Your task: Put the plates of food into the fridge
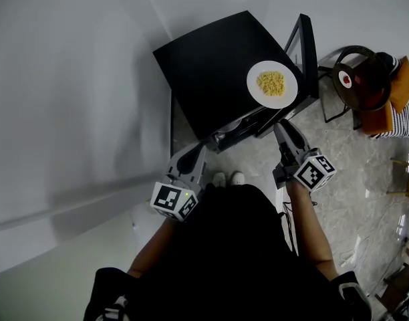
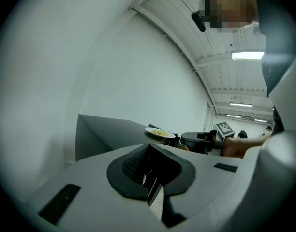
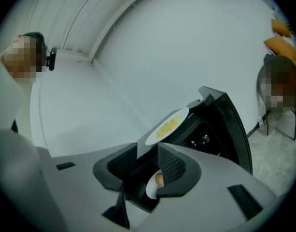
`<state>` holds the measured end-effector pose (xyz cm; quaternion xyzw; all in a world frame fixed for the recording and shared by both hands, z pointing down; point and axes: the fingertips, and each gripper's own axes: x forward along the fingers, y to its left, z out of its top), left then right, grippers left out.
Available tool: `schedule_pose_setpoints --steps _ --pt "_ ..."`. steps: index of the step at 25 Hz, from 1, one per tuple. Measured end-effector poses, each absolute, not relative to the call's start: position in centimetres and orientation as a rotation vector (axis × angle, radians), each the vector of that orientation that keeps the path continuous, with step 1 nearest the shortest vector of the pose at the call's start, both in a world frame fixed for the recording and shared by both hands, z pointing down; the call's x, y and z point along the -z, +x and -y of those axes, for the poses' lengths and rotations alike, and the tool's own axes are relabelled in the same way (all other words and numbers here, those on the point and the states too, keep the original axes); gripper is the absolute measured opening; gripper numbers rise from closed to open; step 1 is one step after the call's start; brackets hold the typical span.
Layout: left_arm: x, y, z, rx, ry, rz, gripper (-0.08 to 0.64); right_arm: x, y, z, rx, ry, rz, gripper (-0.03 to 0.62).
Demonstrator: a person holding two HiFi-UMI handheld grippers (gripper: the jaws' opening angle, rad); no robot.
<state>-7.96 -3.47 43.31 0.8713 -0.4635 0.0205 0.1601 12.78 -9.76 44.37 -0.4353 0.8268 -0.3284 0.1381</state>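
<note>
Head view showed the left gripper [image 1: 196, 151] low at left, jaws pressed together on nothing. Ahead stood a black mini fridge [image 1: 211, 65] with its door open, a white plate [image 1: 272, 83] of yellow food resting on its top. At right, the right gripper [image 1: 283, 126] pointed toward the fridge, jaws parted and empty.

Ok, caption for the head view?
Plate of yellow food atop the open black fridge; left gripper and right gripper hover before it, empty.

Second plate [image 3: 151, 187] inside the fridge [image 3: 211, 129], half hidden behind right tongs [image 3: 148, 156]
</note>
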Motion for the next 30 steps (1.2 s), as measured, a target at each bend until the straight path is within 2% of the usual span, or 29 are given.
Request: schedule_pose_setpoints --steps 5,22,30 --pt "-43.0 -8.1 4.0 -0.056 2.485 1.337 0.023 -44.9 14.1 12.2 1.139 -1.215 -2.181 0.132" --pt "-43.2 -8.4 5.6 -0.058 2.445 1.357 0.023 -46.2 15.8 17.2 1.343 -1.119 -1.848 0.133" --pt "-42.8 -8.9 5.2 -0.055 2.438 1.371 0.023 -46.1 15.6 17.4 1.448 -1.044 -1.715 0.059"
